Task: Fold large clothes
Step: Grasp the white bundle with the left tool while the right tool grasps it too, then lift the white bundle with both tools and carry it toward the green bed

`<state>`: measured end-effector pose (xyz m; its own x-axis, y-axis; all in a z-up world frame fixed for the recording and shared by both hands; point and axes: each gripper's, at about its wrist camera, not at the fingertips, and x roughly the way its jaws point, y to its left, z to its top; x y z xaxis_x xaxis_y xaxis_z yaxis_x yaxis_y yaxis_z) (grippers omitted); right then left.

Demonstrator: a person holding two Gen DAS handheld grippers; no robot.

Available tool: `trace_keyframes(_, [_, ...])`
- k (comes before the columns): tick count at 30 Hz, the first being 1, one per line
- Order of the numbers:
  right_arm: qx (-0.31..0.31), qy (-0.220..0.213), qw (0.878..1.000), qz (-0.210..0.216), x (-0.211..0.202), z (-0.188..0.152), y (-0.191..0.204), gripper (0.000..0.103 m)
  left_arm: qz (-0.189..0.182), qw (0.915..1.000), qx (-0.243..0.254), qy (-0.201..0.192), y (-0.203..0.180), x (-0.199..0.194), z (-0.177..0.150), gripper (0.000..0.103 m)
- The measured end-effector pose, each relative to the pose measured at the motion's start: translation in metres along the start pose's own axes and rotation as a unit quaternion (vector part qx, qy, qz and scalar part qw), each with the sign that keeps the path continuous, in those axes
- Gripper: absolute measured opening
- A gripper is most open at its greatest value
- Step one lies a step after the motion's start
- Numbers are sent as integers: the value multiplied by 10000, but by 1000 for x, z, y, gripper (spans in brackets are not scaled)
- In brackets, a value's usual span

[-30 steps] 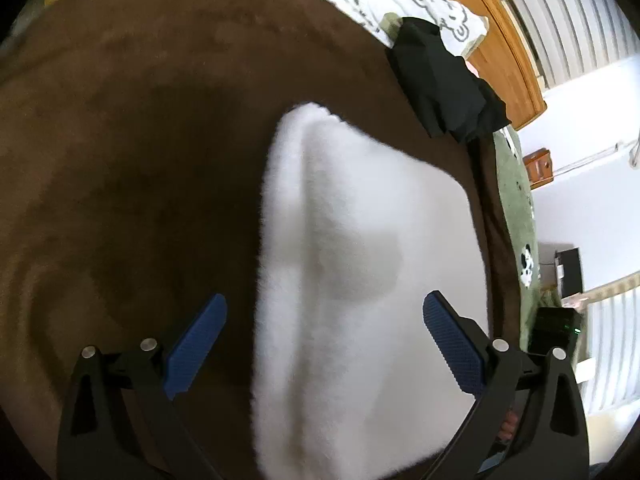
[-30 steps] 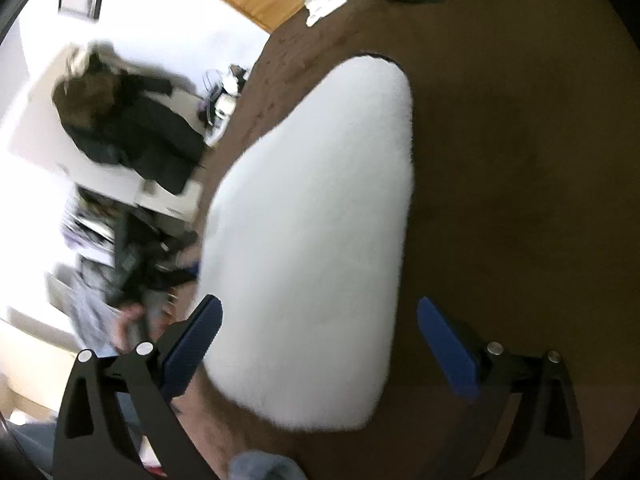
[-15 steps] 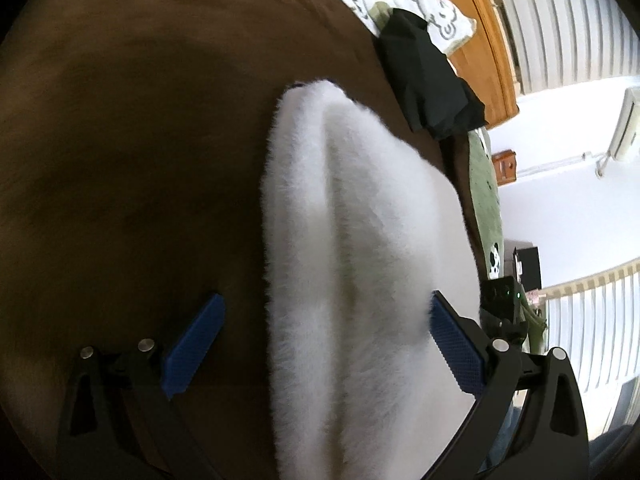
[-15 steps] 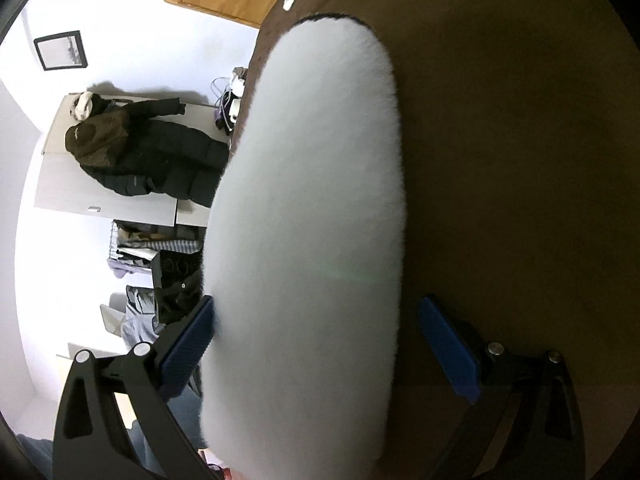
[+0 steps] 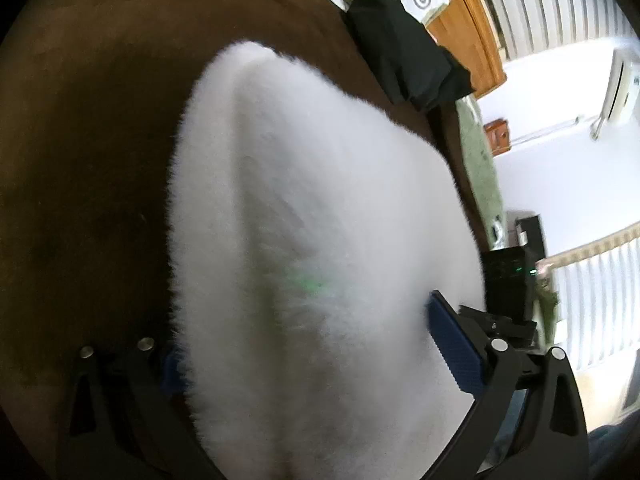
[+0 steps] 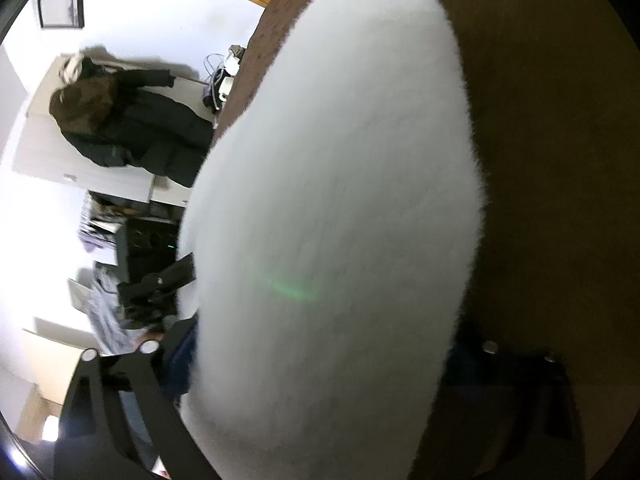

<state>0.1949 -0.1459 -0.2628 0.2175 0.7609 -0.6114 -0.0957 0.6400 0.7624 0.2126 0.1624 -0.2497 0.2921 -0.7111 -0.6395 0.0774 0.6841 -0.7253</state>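
1. The white fluffy garment [image 5: 320, 240] lies as a long bundle on the brown bedcover [image 5: 88, 160], running straight ahead from both tools and filling the gap between each pair of fingers.
2. My left gripper [image 5: 312, 352] straddles the near end of the pile: its right blue pad [image 5: 454, 352] sits against the fleece and its left one is half buried in it. I cannot tell whether it is clenched or merely around the cloth.
3. My right gripper [image 6: 320, 360] has the same bundle between its fingers. Its jaws have just been closing, yet they stand wide; a real grip I cannot confirm.
4. I judge this to be the grasp before a fold. Next I need both tools to pinch the near edge firmly, then carry it together toward the far end.
5. Beyond the fleece, ahead and to the right of the left tool, lies a black garment [image 5: 404, 52] near the wooden headboard [image 5: 468, 32].
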Motion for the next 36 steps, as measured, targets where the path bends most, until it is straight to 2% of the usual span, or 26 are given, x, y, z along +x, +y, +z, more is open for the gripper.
trace_keyframes(1, [5,-34,10000,-33,0,-1,0,86,65,10000,35,9,-2,1,0,94])
trace_keyframes(2, [10,-75,9999,-77,-2,-2,0,82,102,9999,25,17,-3,1,0,88])
trace_keyframes(3, [6,-99,9999,-120,-2,-3,1,78,121,9999,27,18,-4,0,0,69])
trace_keyframes(4, [-16,-138,9997,-205,-4,-4,3,75,-67,10000,-9,37,-6,1,-2,65])
trace_keyframes(9, [-139,-120,9994,-286,-5,-3,9,65,204,9994,182,-219,-20,-3,-7,56])
trace_keyframes(13, [-353,-144,9983,-438,-6,-1,14,60,552,9970,435,-330,-35,-7,-8,55])
trace_keyframes(22, [-532,-314,9969,-488,-7,-4,26,55,928,9922,709,-441,-43,-18,-11,51])
trace_keyframes(29, [-636,-482,9959,-426,-9,-4,48,54,1024,9905,729,-558,-53,-30,-16,48])
trace_keyframes(36, [-786,-627,9941,-414,-35,-9,65,54,1070,9890,827,-608,-78,-44,-22,48])
